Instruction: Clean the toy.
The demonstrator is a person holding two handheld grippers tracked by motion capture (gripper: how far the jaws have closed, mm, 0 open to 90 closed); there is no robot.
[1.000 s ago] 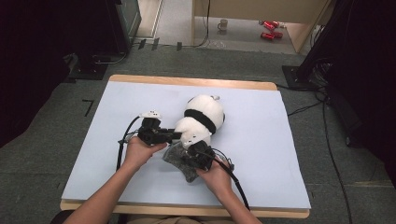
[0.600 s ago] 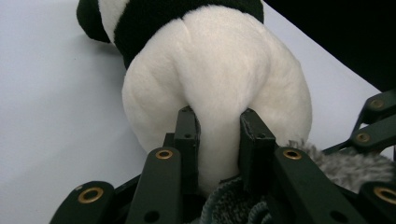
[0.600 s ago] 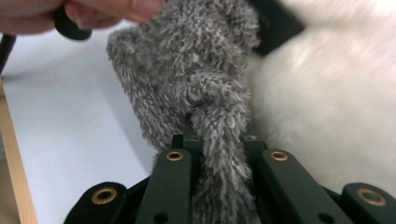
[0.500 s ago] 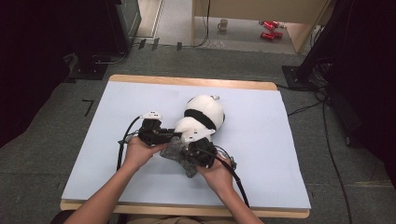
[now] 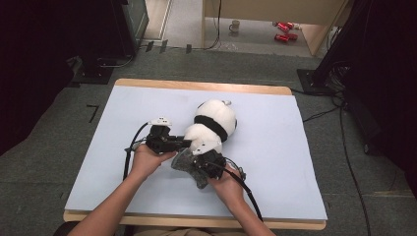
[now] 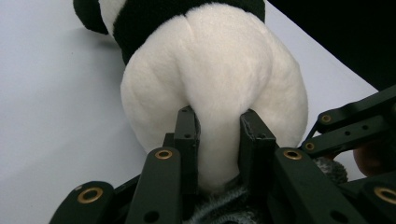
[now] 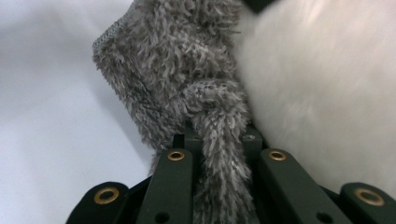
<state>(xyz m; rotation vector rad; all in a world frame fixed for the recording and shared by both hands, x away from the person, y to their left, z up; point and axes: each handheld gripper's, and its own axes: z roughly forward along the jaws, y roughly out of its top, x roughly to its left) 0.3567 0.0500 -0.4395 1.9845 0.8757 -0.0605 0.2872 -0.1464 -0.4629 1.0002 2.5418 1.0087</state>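
A black-and-white plush panda toy lies near the middle of the pale blue worktop. The left hand-held gripper pinches a fold of the toy's white rump, while the right hand-held gripper clamps a shaggy grey fabric piece just beside the plush.

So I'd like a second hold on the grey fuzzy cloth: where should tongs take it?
Take the grey fuzzy cloth at its free knit-edged corner, coming in from the bare table side. That corner sticks out clear of the plush panda, so nothing crowds the tongs.
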